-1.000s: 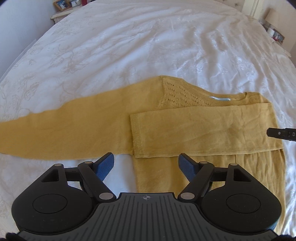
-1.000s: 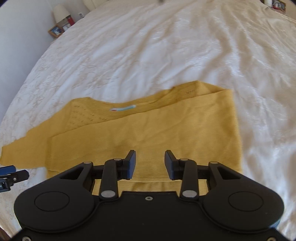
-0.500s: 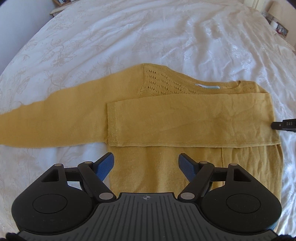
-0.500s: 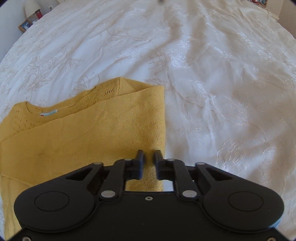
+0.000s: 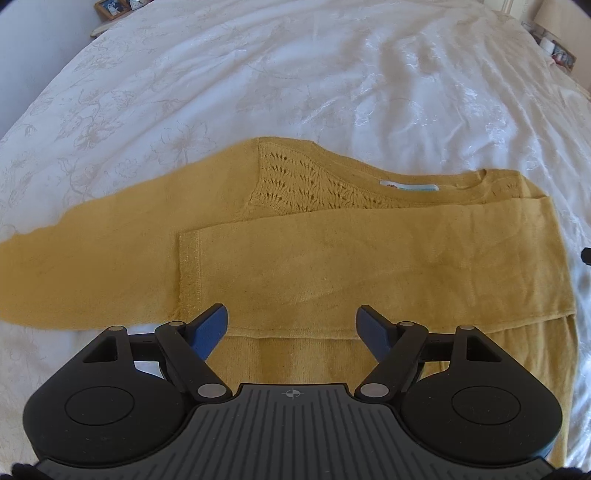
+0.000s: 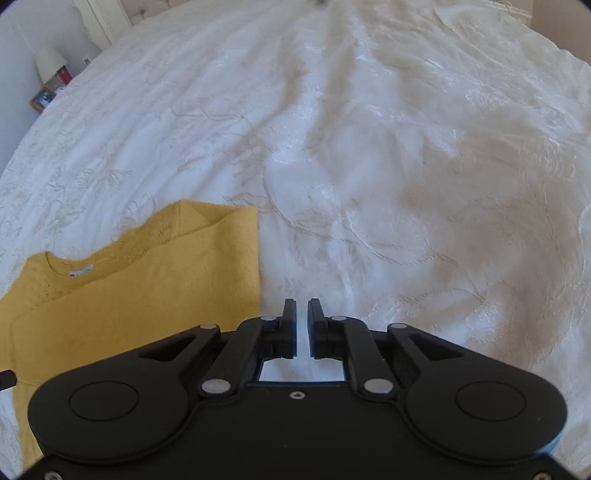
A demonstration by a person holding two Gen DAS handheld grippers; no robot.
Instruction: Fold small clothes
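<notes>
Bedroom in a home. Landmark: a wide bed (image 5: 295, 74) under a white bedspread (image 6: 369, 166) stitched with pale floral embroidery, fills nearly both views. Beyond the bed's far left corner, right wrist view: a bedside stand with a white-shaded lamp (image 6: 50, 61) and a framed photo (image 6: 42, 99) against a plain pale wall. Left wrist view: more framed pictures (image 5: 110, 7) past the bed's far left edge, and small items, too blurred to name, past its far right corner. Daylight on the bedspread.
</notes>
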